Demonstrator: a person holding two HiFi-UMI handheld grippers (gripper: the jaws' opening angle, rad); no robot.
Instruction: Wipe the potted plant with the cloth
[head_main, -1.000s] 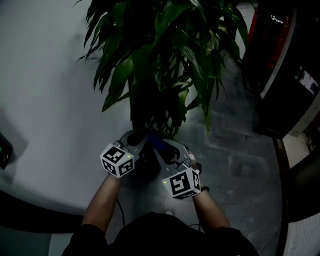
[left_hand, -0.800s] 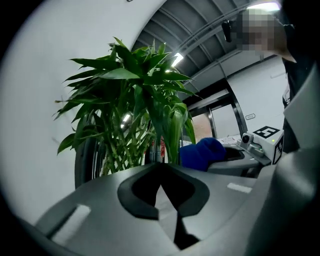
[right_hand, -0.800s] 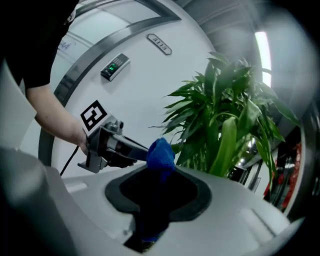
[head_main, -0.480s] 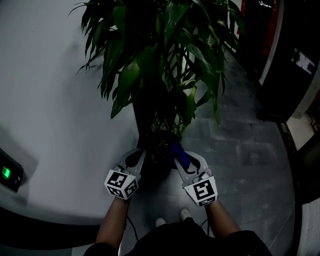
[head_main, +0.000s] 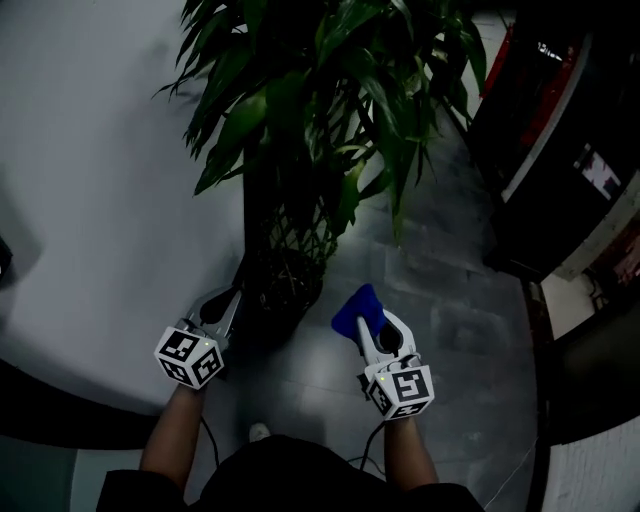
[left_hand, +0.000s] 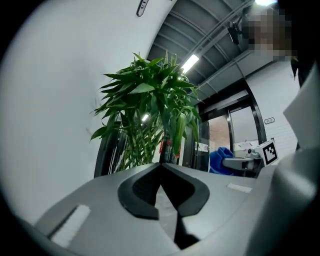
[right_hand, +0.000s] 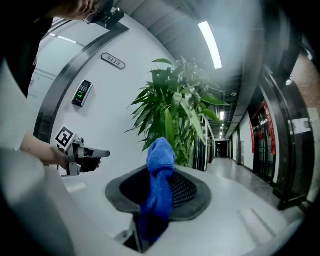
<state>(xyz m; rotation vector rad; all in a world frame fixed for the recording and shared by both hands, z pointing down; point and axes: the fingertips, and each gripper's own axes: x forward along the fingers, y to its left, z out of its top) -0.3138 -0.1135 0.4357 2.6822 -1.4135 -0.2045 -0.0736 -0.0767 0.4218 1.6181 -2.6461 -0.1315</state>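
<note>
The potted plant (head_main: 330, 100) has long green leaves above a dark pot (head_main: 280, 290) on the floor. My right gripper (head_main: 366, 322) is shut on a blue cloth (head_main: 357, 308), which bunches up out of the jaws a little to the right of the pot, apart from it. In the right gripper view the blue cloth (right_hand: 159, 185) hangs between the jaws, with the plant (right_hand: 175, 115) ahead. My left gripper (head_main: 228, 302) is shut and empty, close beside the pot's left side. The left gripper view shows the plant (left_hand: 150, 110) ahead and the cloth (left_hand: 220, 159) at right.
A curved white wall (head_main: 90, 200) runs behind and left of the plant. Grey floor tiles (head_main: 460, 300) stretch to the right toward dark glass doors (head_main: 560, 130). A keypad (right_hand: 82, 93) is mounted on the wall. The person's shoe (head_main: 258, 432) shows below.
Both grippers have drawn back from the pot and moved apart. The right gripper carried the cloth to the right, away from the plant's base; the left gripper shifted left.
</note>
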